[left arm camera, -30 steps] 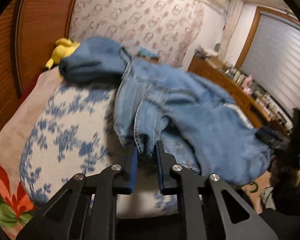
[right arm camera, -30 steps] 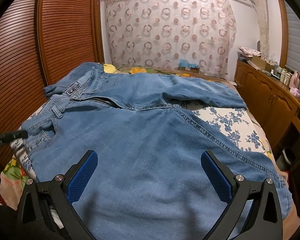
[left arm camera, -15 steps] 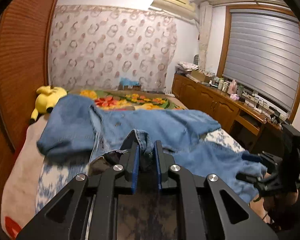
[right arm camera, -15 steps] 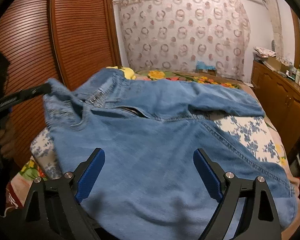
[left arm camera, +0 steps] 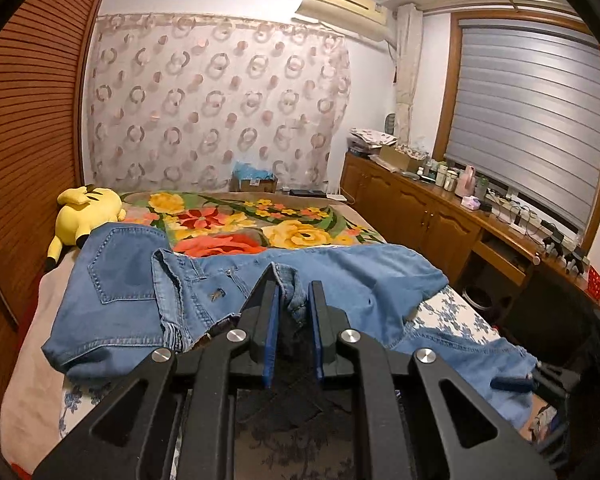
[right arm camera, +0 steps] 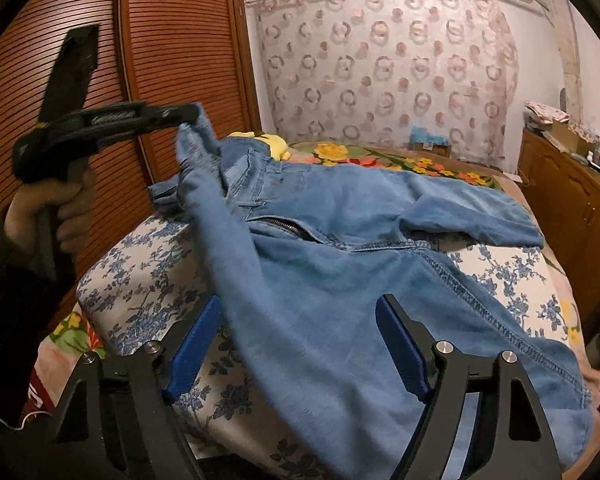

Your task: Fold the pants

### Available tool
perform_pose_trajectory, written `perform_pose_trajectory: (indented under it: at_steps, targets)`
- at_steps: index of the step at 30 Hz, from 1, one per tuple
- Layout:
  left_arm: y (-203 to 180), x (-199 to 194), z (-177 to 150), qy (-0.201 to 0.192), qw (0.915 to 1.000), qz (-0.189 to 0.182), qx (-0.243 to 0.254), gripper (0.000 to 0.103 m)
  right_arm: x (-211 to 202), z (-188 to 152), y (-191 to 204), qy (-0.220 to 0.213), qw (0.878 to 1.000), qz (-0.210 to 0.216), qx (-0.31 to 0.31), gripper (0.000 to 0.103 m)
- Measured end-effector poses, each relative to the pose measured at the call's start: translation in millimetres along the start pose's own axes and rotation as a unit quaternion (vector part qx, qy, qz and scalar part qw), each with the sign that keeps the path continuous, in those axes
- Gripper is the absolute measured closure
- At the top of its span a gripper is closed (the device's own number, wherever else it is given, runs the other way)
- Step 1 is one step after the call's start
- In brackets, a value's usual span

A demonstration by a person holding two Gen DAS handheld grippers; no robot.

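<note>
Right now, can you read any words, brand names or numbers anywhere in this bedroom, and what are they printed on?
No text is readable in either view.
Small dark patch on the light blue denim jeans: too small to read.
Cream wall air conditioner: no legible brand mark.
Bottles and boxes on the long wooden sideboard: labels too small and blurred.
Red edge with white marks at the bed's near corner: too cut off to read.

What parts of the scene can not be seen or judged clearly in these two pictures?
- Left wrist view: the left gripper body hides the near jeans.
- Right wrist view: the jeans' lower hem is cut off by the bottom edge; whether the closing right gripper touches cloth is unclear.
- Both views: bottles on the cabinet are too small to read.
</note>
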State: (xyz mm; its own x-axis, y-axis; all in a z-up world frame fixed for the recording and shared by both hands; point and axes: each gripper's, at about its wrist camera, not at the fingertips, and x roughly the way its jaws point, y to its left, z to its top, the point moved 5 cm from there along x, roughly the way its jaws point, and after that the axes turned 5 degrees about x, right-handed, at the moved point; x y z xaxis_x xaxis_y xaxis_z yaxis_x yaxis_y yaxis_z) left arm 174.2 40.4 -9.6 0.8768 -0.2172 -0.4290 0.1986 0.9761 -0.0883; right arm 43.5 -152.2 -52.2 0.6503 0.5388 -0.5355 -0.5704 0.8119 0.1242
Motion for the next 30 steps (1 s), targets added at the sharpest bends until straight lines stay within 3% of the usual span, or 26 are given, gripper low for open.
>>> perform_pose_trajectory:
  at_steps: [12,15,17,20,30]
  targets:
    - [3.4,4.0,8.0,-0.007,0.9999,0.005,-0.010,0.088,8.1,-18.9,-21.3,0.034,0.999,-0.029,0.018,0.049]
    - [4.1,3.4,8.9,-0.008,0.9999,0.005,-0.011,0.088,8.1,-23.6,-25.5,0.040,0.998,-0.034,0.020,0.061]
    - [4.7,2.9,9.7,-0.009,0.9999,0.004,-0.012,0.088,8.3,-21.1,-26.9,0.041,0.998,-0.034,0.016,0.082]
    - [4.1,0.4,12.2,-0.015,0.9998,0.004,-0.014,0.088,2.5,-7.3,-28.2,0.026,0.999,-0.039,0.004,0.094]
    - [20.1,-14.4,21.6,-0.045,0.9985,0.002,-0.031,0.088,-7.7,77.9,-27.7,-0.037,0.993,-0.092,-0.068,0.098]
